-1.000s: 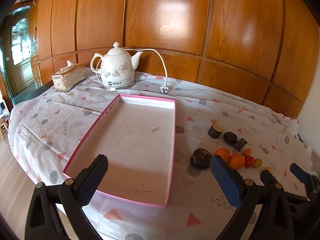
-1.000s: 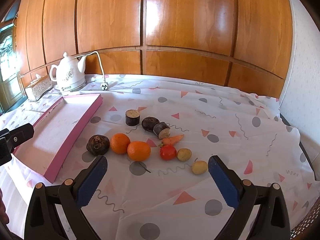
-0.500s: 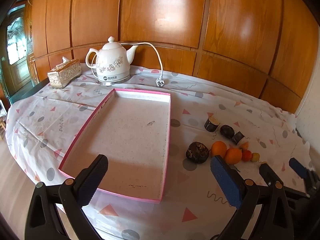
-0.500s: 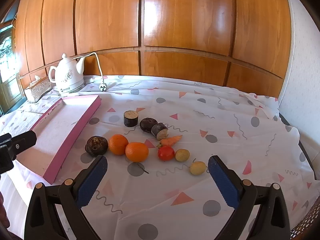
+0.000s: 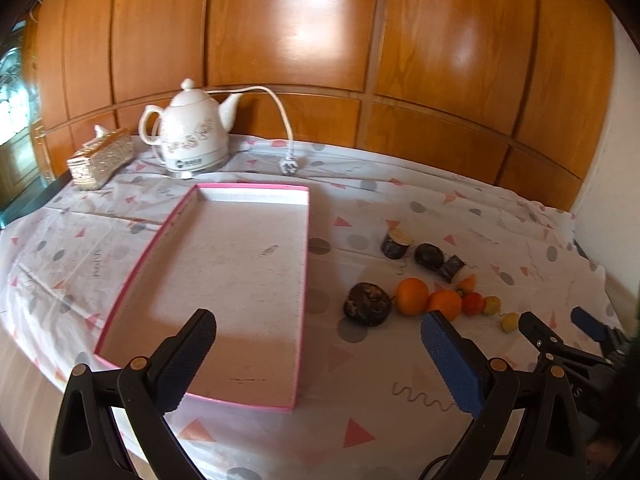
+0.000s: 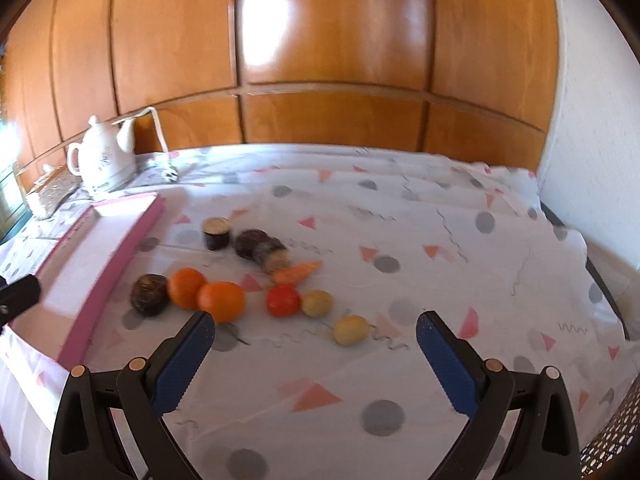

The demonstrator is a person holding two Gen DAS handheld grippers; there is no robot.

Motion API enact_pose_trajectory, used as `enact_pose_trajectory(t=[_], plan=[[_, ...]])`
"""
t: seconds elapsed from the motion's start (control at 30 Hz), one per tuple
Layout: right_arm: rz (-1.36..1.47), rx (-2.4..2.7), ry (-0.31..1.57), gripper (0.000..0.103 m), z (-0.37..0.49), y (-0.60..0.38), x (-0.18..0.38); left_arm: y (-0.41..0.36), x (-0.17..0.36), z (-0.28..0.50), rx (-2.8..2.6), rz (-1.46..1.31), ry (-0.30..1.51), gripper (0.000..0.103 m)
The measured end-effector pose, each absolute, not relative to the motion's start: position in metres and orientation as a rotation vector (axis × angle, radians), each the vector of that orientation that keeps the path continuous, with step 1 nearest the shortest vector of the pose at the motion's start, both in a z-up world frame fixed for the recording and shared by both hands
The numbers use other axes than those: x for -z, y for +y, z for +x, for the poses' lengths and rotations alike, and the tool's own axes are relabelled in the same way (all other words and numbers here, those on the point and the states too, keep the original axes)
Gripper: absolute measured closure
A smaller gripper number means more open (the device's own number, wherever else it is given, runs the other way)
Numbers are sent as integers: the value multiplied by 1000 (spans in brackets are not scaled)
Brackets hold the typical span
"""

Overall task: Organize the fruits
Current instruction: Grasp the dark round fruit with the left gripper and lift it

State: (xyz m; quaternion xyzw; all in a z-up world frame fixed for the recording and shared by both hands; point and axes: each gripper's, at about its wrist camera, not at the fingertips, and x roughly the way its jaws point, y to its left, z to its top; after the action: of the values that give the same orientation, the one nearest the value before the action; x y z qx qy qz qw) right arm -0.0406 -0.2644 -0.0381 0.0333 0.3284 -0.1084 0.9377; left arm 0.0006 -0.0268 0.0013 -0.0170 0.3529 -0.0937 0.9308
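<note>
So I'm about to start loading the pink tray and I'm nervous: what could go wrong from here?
The two oranges touch each other and sit close to the tomato, so the open right hand-held gripper could knock one rolling. The pink tray is shallow; round fruit dropped in may roll. The kettle's loose plug lies close behind it.

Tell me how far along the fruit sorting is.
Nothing done: the tray holds nothing. Both the left gripper and the right gripper are open, holding nothing. All produce, including two oranges, still lies on the tablecloth beside the tray.
</note>
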Motion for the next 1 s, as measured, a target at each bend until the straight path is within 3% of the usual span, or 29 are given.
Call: enact_pose_trajectory(t=[0.5,0.63,0.8,1.0], plan=[[146,389,810,1,-53,-338,82,-58,6,35,424,136,847,0],[161,387,822,1,-54,-343,87,-68,13,48,455,167,895,13],[155,375,834,1,-51,-342,94,-84,27,65,519,261,948,41],[170,365,842,1,-50,-345,100,-107,46,88,543,410,995,41]])
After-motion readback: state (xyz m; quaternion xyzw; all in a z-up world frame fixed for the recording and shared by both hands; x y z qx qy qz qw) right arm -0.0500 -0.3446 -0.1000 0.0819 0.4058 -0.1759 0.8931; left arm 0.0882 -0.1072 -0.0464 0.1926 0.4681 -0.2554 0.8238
